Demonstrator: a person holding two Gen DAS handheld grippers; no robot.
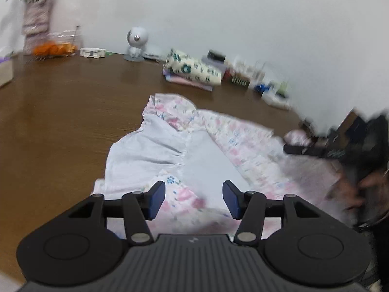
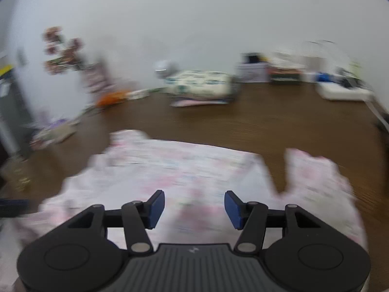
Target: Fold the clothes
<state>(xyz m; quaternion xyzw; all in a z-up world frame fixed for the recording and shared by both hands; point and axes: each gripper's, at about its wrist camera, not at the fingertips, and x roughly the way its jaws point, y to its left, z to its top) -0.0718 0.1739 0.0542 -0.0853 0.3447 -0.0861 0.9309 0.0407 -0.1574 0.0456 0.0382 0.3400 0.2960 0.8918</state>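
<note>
Both claws stand apart and empty: the left claw [image 1: 194,199] over the near part of the garment [image 1: 155,150], which lies half folded at lower centre on the worktop [image 1: 60,112], and the right claw [image 2: 194,209] over its floral side. The risk is a pinch through one layer only, which would drag the fold open. Bare worktop lies to the left and beyond; the folded pile [image 1: 192,71] and clutter [image 1: 267,87] crowd the far edge.
</note>
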